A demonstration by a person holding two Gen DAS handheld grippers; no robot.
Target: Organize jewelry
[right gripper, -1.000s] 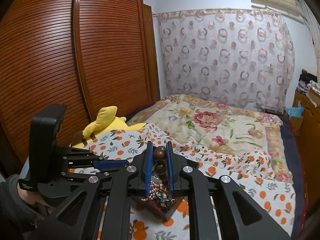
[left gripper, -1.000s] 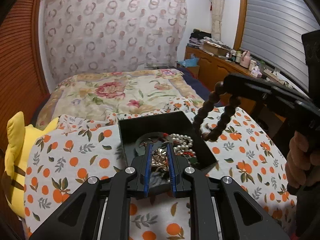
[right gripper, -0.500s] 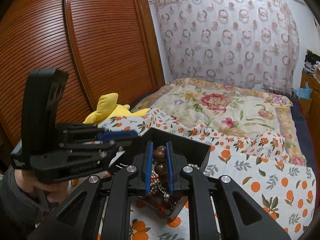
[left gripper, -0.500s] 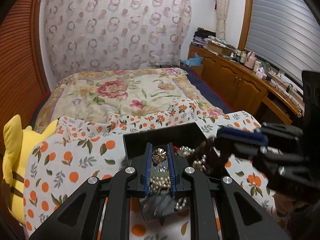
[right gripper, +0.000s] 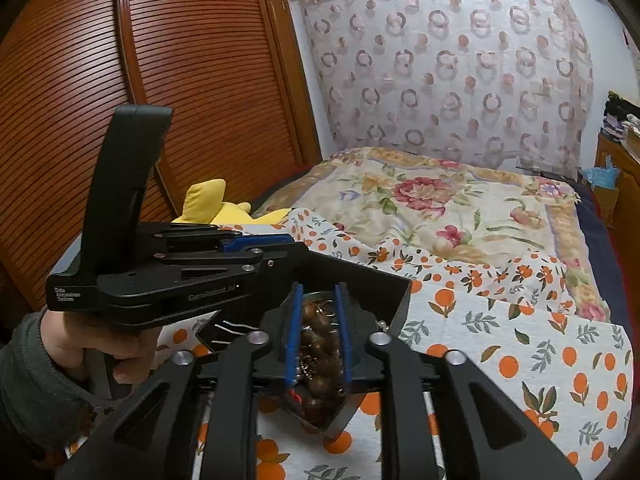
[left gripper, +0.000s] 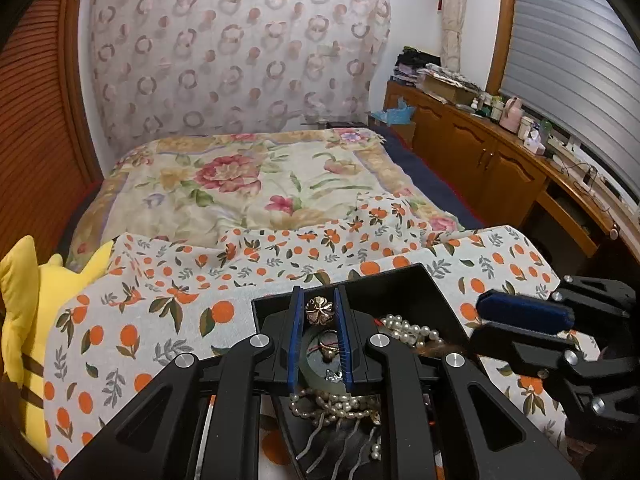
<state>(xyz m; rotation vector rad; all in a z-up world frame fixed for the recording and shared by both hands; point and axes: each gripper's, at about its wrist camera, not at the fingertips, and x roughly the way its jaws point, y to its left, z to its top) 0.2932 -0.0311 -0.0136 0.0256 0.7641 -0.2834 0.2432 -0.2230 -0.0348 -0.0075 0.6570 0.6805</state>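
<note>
The left gripper (left gripper: 320, 312) pinches a gold flower brooch (left gripper: 319, 311) above the black box (left gripper: 400, 284) of pearls (left gripper: 404, 326). The right gripper (right gripper: 318, 340), jaws just parted, straddles brown beads (right gripper: 316, 344) lying free in the box. Only the left view shows a comb (left gripper: 340, 448) at the box's near corner.

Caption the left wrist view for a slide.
Left gripper holds a gold flower brooch over the black jewelry tray on orange-print cloth.

Jewelry (left gripper: 340, 400) in box (left gripper: 400, 280) on bedspread (left gripper: 160, 320)
</note>
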